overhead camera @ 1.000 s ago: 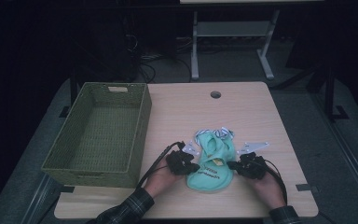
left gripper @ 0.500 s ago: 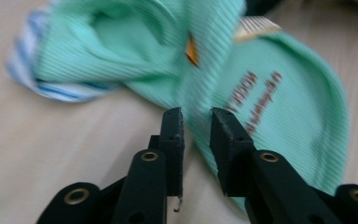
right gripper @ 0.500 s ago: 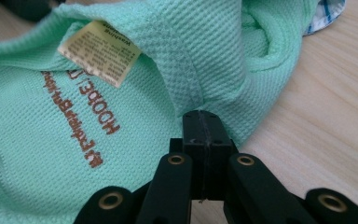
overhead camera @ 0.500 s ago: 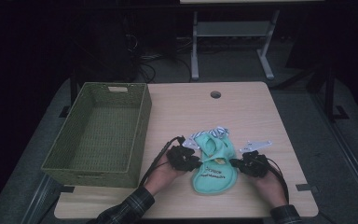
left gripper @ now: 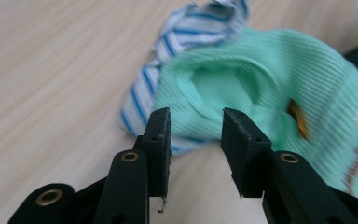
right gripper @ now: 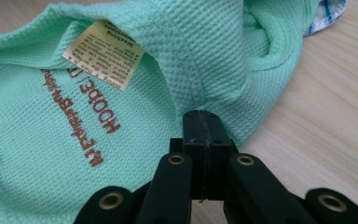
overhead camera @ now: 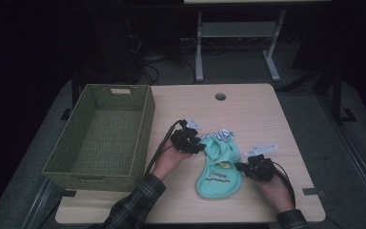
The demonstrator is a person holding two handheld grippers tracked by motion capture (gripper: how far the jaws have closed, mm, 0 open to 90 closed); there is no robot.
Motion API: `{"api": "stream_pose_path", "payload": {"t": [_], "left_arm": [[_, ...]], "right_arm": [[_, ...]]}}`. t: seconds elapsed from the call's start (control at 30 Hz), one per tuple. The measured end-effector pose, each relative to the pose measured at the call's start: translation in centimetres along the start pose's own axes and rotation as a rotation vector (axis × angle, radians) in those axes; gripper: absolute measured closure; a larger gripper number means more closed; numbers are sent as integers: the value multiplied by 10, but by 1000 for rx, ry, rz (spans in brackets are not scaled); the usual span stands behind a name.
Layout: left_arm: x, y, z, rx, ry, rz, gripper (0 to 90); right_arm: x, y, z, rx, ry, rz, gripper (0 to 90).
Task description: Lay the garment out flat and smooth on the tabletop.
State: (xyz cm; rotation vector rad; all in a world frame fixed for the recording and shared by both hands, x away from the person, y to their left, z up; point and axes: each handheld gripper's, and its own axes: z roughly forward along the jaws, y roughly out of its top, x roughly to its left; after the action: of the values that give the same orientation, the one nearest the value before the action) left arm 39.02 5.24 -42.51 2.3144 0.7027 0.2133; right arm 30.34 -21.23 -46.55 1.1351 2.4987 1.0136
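A mint-green ribbed garment (overhead camera: 219,168) lies flat near the table's front, with brown lettering and a yellow care label (right gripper: 105,53). A blue-and-white striped cloth (overhead camera: 224,134) peeks out at its far end. My left gripper (overhead camera: 201,145) hovers at the garment's far left edge. Its jaws have just been opening, and in the left gripper view nothing is between the left gripper (left gripper: 196,123), with the garment (left gripper: 261,84) and striped cloth (left gripper: 186,42) just beyond. My right gripper (overhead camera: 238,166) is shut at the garment's right edge. In the right gripper view the right gripper (right gripper: 201,114) pinches the hem of the garment (right gripper: 51,140).
A green woven basket (overhead camera: 145,125) with nothing in it stands on the table's left side, close to my left hand. A cable hole (overhead camera: 220,97) sits near the far edge of the table (overhead camera: 262,114). A metal frame (overhead camera: 236,33) stands on the dark floor behind.
My left gripper has let go of the garment's left edge, opened, and moved away toward the far left. The garment now lies flatter and longer. The right gripper has stayed put.
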Motion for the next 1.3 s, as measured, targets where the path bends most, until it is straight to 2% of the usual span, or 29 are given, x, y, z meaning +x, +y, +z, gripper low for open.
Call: {"api": "stream_pose_path", "payload": {"t": [0.17, 0.43, 0.5, 0.6, 0.67, 0.8, 0.93, 1.17, 1.3], "left_arm": [[9, 6, 13, 3, 26, -2, 589], [16, 4, 33, 42, 23, -11, 575], [15, 3, 37, 62, 29, -9, 592], [15, 1, 42, 96, 48, 7, 726], [16, 1, 42, 90, 48, 8, 788], [18, 1, 40, 82, 42, -1, 853], [25, 3, 34, 61, 66, -28, 867], [39, 8, 25, 53, 140, -45, 868], [47, 9, 24, 66, 192, -43, 871]], "right_arm": [[0, 0, 0, 0, -1, -1, 897], [0, 0, 0, 0, -1, -4, 898], [0, 0, 0, 1, -2, -5, 898], [0, 0, 0, 2, -2, -6, 898], [1, 0, 0, 3, -3, -5, 898], [1, 0, 0, 2, -5, -6, 898], [1, 0, 0, 6, -2, -5, 898], [1, 0, 0, 6, 0, -4, 899], [1, 0, -1, 9, 0, -2, 899]]}}
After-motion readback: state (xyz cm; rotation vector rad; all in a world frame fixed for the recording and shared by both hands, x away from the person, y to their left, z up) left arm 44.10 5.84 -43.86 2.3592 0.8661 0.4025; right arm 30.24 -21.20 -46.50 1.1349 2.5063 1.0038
